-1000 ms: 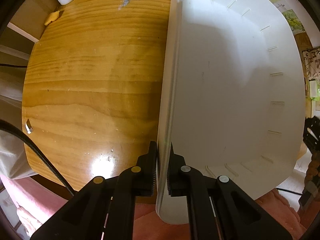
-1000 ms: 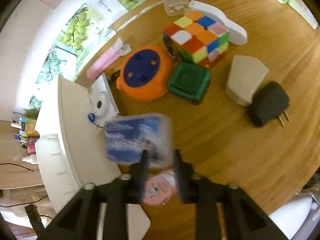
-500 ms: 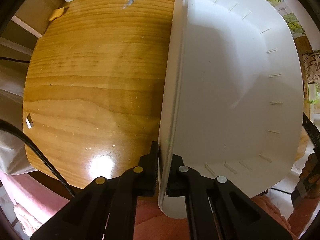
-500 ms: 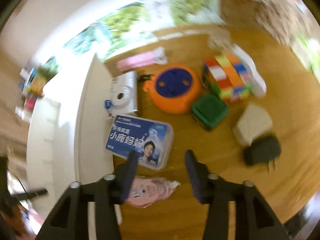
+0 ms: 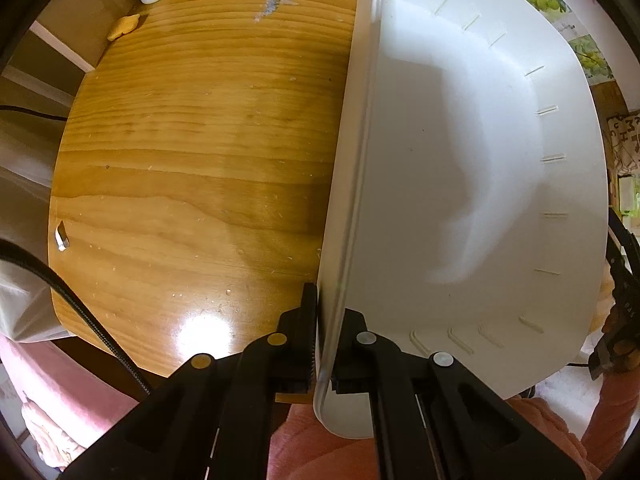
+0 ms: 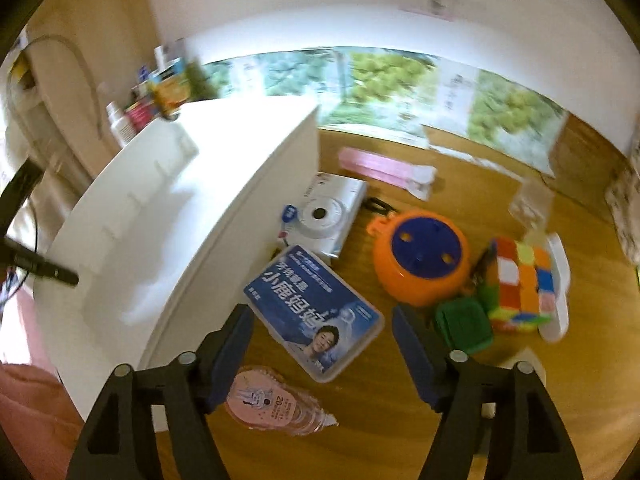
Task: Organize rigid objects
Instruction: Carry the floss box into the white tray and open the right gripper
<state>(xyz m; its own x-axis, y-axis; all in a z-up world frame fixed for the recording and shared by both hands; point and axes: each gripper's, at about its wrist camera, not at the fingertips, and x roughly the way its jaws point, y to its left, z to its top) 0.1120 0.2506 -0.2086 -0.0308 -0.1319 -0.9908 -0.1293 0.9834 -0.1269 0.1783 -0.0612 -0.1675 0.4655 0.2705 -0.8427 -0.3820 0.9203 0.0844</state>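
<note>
My left gripper (image 5: pixel 326 312) points down and is shut on the rim of a white plastic bin (image 5: pixel 460 180), which holds nothing and stands on the wooden table (image 5: pixel 200 160). In the right wrist view the same bin (image 6: pixel 160 240) stands at the left. A blue-labelled clear box (image 6: pixel 316 308) lies flat on the table beside it. My right gripper (image 6: pixel 320 314) hovers above that box with its jaws opening. Its pads are well apart from the box.
Right of the blue box lie a white camera (image 6: pixel 328 216), an orange round toy with a blue lid (image 6: pixel 420 264), a green square box (image 6: pixel 464 324) and a colour cube (image 6: pixel 520 284). A pink tape dispenser (image 6: pixel 272 400) lies near my left finger. Bottles (image 6: pixel 120 120) stand behind the bin.
My right gripper has let go of the blue box, which now lies on the table beside the bin. Its jaws have spread wide and the view has rolled. The left grip is unchanged.
</note>
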